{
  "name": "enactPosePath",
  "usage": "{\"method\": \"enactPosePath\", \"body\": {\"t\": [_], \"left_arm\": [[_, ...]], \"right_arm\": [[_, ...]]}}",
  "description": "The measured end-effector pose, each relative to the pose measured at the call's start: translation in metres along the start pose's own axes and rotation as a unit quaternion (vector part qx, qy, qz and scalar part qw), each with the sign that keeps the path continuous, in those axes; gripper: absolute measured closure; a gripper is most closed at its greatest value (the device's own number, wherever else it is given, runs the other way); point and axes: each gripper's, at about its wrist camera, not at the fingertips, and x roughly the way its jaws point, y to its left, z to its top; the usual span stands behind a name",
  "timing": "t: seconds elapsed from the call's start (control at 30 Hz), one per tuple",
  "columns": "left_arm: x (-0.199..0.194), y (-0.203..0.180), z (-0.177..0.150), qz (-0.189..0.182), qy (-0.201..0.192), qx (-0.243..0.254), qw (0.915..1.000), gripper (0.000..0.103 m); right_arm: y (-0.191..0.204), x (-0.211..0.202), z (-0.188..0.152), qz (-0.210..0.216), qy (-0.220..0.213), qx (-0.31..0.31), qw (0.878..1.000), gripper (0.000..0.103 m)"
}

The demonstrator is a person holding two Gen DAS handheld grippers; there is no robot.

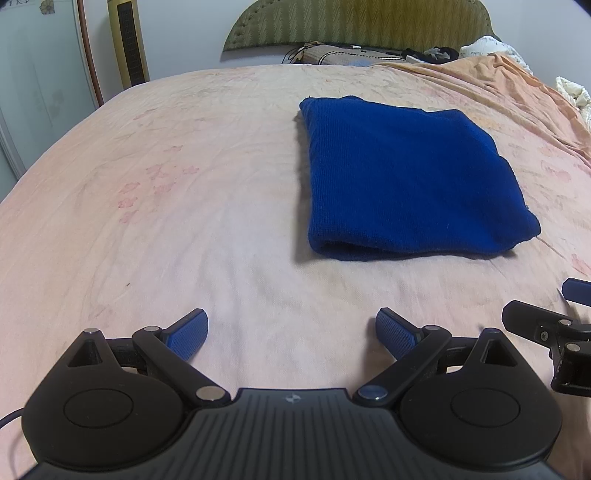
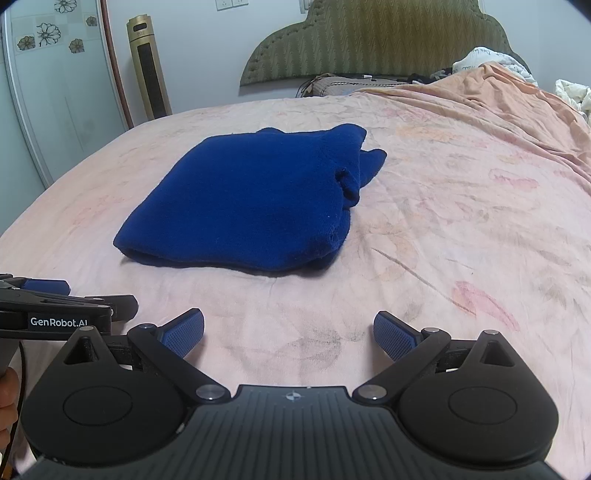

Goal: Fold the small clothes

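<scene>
Blue knit garment (image 1: 410,177) lies on the bed sheet (image 1: 184,184), folded into a compact thick rectangle; from the left wrist view it sits ahead and to the right, from the right wrist view ahead and to the left, so it lies between the two tools, well forward of both. Near edge shows a rounded fold; right side, seen from the right wrist, has a tucked layer bulging out and a loose end poking past the far corner, slightly untidy. Judged mostly done: this piece looks folded, perhaps only a squaring-up of that right edge left; no other small clothes visible waiting on the sheet, so cannot say whether more remain. Left gripper (image 1: 291,336) jaws spread wide, holding nothing, low over bare sheet. Right gripper (image 2: 288,334) likewise spread wide and empty. Both apart from the garment. Sheet is pale pink with faded floral print, creased, a few dark smudges near the right gripper. Green padded headboard (image 2: 376,33) at the far end, clutter and bedding heaped along it, an orange-pink cover bunched far right. Tower fan (image 2: 149,66) stands by the wall, sliding door with flower decals to its left
</scene>
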Motion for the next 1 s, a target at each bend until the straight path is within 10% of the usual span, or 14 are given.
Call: {"method": "enactPosePath", "body": {"t": [1.0], "left_arm": [[-0.0006,0.0009,-0.0002,0.0,0.0,0.0,1.0,0.005]], "right_arm": [[0.003,-0.0019,-0.0002,0.002,-0.003,-0.001,1.0,0.004]]}}
